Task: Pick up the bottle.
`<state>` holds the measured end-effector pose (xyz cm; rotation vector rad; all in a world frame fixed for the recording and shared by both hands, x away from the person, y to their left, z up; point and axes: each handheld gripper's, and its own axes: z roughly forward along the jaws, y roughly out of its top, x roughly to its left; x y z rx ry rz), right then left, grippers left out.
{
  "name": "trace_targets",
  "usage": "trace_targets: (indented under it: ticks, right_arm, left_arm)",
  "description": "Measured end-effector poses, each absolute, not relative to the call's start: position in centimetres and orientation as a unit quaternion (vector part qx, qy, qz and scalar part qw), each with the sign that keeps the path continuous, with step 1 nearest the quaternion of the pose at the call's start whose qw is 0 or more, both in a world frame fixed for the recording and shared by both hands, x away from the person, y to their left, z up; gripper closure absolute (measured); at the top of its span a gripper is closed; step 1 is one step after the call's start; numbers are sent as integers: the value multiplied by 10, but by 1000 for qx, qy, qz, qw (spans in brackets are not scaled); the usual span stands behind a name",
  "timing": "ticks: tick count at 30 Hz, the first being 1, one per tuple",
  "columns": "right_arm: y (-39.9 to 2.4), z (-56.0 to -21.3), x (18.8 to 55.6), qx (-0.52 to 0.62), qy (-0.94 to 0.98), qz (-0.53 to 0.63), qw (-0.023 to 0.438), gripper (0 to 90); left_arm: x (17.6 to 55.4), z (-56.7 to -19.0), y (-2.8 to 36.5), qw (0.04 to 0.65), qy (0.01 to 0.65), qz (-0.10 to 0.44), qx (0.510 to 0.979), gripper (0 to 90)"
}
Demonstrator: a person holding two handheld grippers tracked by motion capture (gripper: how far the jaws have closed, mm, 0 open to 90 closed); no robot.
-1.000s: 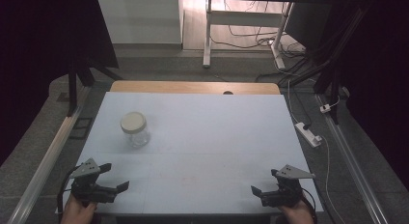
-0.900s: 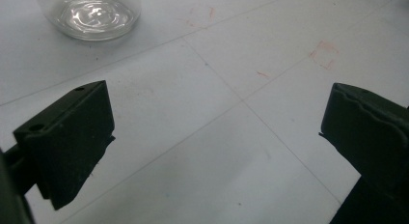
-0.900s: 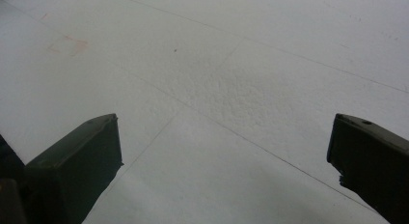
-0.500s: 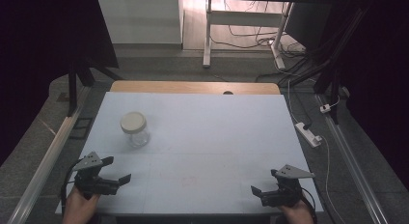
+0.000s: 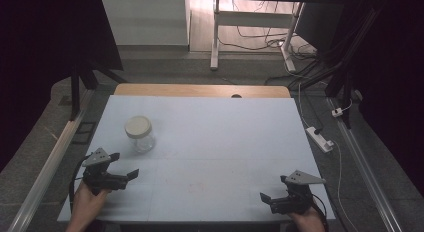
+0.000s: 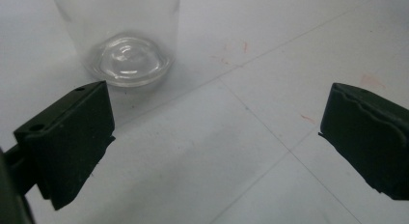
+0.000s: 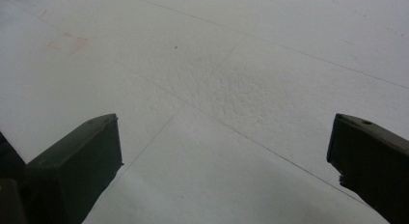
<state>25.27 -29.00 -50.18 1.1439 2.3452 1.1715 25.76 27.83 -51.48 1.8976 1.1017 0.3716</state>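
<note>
My left gripper (image 5: 125, 165) is spread wide, holding nothing; the clear glass jar (image 5: 139, 134) with its cream lid stands near, at one o'clock from my fingers. My right gripper (image 5: 274, 190) is wide too, well apart. The left has crept forward since a second ago. Pale blue table (image 5: 215, 142), dark room around.

Jar (image 6: 126, 45) top cropped (left gripper view).
</note>
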Motion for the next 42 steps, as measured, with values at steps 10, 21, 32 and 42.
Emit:
trace_targets:
  ticks: [10,21,32,42]
  right_arm:
    - [-290,-502,253,396,812,405,140,0]
    - [-289,-502,253,394,814,403,140,0]
    - [-289,-502,253,393,815,402,140,0]
    - [-289,-502,254,394,816,400,137,0]
  left_arm:
    - [278,-514,277,429,449,156,768,0]
    - [300,-515,277,412,467,168,764,0]
    - [322,-518,278,405,472,178,762,0]
    - [346,-521,274,413,461,173,766,0]
